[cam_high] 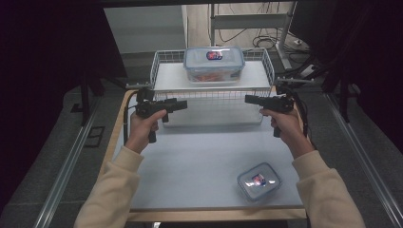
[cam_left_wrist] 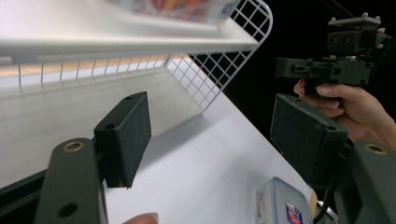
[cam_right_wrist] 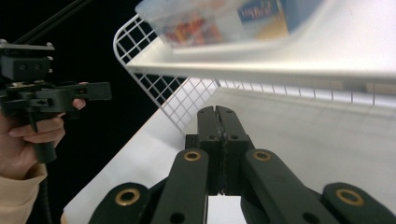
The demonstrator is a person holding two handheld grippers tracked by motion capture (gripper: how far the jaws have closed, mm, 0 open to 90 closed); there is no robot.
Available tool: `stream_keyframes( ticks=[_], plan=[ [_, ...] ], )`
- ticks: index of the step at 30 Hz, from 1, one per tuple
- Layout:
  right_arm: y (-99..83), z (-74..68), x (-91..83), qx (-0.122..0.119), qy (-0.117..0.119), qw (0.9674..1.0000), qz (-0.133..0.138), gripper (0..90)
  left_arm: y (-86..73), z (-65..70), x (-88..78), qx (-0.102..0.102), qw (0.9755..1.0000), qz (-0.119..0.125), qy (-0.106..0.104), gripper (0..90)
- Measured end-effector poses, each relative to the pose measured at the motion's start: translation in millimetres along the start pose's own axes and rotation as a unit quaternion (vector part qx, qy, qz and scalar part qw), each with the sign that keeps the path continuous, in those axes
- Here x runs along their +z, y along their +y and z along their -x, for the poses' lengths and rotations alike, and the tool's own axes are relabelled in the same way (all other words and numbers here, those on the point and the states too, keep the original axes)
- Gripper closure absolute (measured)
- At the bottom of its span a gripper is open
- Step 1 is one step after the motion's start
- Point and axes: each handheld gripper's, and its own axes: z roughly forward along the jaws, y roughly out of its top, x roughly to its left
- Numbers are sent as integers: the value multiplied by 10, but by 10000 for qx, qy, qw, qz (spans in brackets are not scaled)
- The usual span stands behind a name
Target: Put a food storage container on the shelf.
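Note:
My left gripper (cam_high: 183,105) hovers over the table's back left and points right; its jaws stand wide open with nothing between the pads (cam_left_wrist: 126,135). My right gripper (cam_high: 248,99) faces it from the right, jaws pressed together and empty (cam_right_wrist: 218,116). Both hang in front of the lower level of a white wire rack (cam_high: 164,59). On the rack's upper shelf sits a clear lidded container (cam_high: 214,63) with orange contents, blurred in the right gripper view (cam_right_wrist: 219,18). A smaller lidded container (cam_high: 259,180) lies at the table's front right, also in the left gripper view (cam_left_wrist: 282,205).
The white table top (cam_high: 199,161) stretches between my forearms and the rack. The rack's mesh side (cam_left_wrist: 219,70) rises close to the left gripper's line. Dark curtains flank the table, and cables and a metal frame stand behind the rack.

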Motion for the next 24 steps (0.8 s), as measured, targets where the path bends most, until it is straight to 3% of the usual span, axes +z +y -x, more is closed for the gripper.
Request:
stream_keyframes(
  ticks=[13,20,24],
  plan=[
    [-595,186,-279,87,28,9998,-203,889,-555,-59,-92,-22,10000,-32,47,287],
    [-869,235,-396,40,-91,9993,-353,884,-862,-70,-78,82,9995,-265,178,287],
    [-999,239,-454,-38,-147,9989,-438,884,-1015,-92,-42,39,9988,-443,198,287]
  ],
)
